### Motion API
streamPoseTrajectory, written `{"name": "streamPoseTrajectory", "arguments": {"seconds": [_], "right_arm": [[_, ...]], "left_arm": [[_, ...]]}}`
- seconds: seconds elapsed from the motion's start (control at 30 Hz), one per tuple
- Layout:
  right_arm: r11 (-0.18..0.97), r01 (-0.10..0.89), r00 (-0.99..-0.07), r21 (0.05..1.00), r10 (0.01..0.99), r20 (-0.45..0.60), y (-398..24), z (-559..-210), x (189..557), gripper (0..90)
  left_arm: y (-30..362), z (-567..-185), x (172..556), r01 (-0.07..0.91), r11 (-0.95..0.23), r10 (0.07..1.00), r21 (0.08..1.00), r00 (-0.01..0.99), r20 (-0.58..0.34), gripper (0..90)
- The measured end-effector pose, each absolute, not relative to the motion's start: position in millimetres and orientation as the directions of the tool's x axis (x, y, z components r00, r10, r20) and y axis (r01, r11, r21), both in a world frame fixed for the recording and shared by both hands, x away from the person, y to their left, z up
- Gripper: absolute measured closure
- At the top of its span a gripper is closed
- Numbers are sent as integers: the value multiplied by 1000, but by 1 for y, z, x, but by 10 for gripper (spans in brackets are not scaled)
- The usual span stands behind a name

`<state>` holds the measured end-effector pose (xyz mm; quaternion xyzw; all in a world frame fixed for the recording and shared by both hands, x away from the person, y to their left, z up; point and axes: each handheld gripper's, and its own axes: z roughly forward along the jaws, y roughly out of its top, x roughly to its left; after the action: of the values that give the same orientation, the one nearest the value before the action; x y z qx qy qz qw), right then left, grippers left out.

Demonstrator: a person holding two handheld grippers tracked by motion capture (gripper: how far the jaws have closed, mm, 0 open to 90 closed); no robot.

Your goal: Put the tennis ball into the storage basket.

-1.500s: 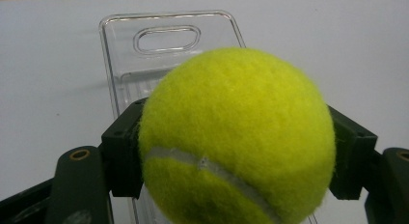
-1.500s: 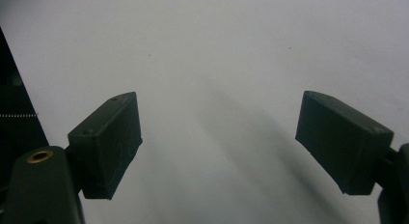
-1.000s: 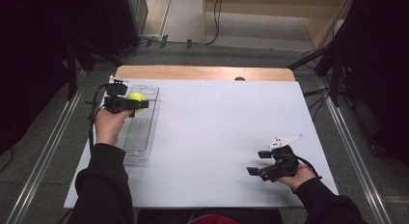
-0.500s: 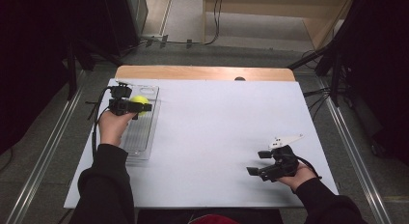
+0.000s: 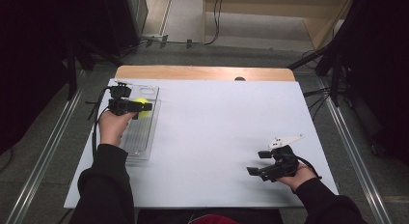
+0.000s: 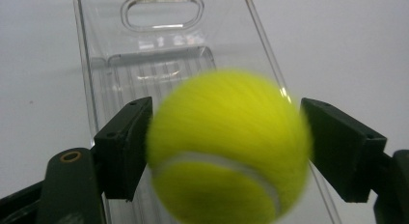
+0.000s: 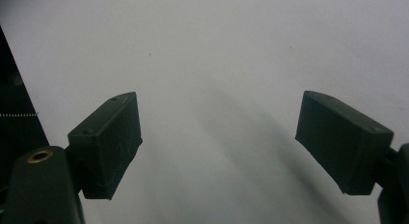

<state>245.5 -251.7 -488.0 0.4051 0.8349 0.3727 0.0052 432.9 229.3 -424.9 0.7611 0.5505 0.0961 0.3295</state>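
Observation:
A yellow tennis ball (image 6: 229, 147) sits between the two jaws of my left gripper (image 6: 226, 147), above a clear plastic tray (image 6: 159, 55). The ball is blurred while the jaws and tray are sharp. The jaws stand wide apart, at most brushing the ball's sides. In the high view the ball (image 5: 140, 102) is over the tray (image 5: 140, 137) at the table's left, at the tip of the left gripper (image 5: 144, 107). My right gripper (image 5: 255, 162) rests open near the front right of the white table (image 5: 222, 122), with nothing between its jaws (image 7: 219, 147).
The tray has a handle slot (image 6: 161, 11) at its far end and a ribbed floor. A bare wooden strip (image 5: 202, 73) runs along the table's far edge. Metal rails (image 5: 43, 151) and dark stands flank the table.
The left gripper and ball have shifted slightly nearer over the tray. The ball now looks blurred between the jaws. The right gripper has stayed still.

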Motion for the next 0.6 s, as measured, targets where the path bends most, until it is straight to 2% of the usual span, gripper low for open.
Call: {"name": "streamPoseTrajectory", "arguments": {"seconds": [0.6], "right_arm": [[392, 674, -670, 627, 681, 295, -252, -488, 246, 142]], "left_arm": [[232, -400, 427, 745, -149, 886, 650, 392, -247, 214]]}}
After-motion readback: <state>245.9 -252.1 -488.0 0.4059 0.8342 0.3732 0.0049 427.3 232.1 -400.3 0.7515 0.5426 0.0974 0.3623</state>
